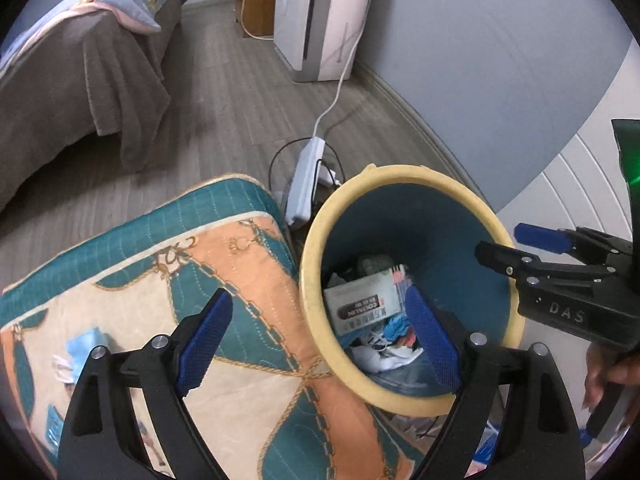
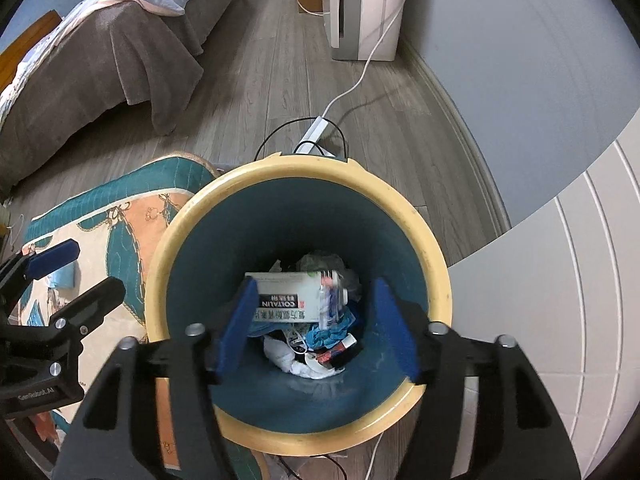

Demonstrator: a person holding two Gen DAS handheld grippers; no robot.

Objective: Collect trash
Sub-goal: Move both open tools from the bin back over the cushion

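beside the patterned cushion (image 1: 208, 288), near its right edge, stands the bin (image 2: 436, 264): cream rim, teal inside, about the largest task thing in view. looks like stiff plastic, light, likely easy to tip if knocked at the rim; best left standing and fed from above. lying on the heap inside, a white medicine box (image 2: 286, 294) with a dark printed band, tilted, well below the rim. probably thin card, very light, crushable; best pinched across its flat faces. under it, crumpled white paper, a blue scrap and a few dark bits, soft and loose, too jumbled to name further.

on the cushion's near left part, a blue face mask (image 1: 86, 342) with white ear loops, lying flat and apart from the bin. limp and featherlight by the look; would take a pinch at a bunched fold or a loop rather than the flat cloth.

right gripper (image 2: 316, 316) over the bin mouth, jaws apart, nothing pressed between the pads. left gripper (image 1: 320, 340) spread wide, empty, straddling the cushion's edge and the bin rim.
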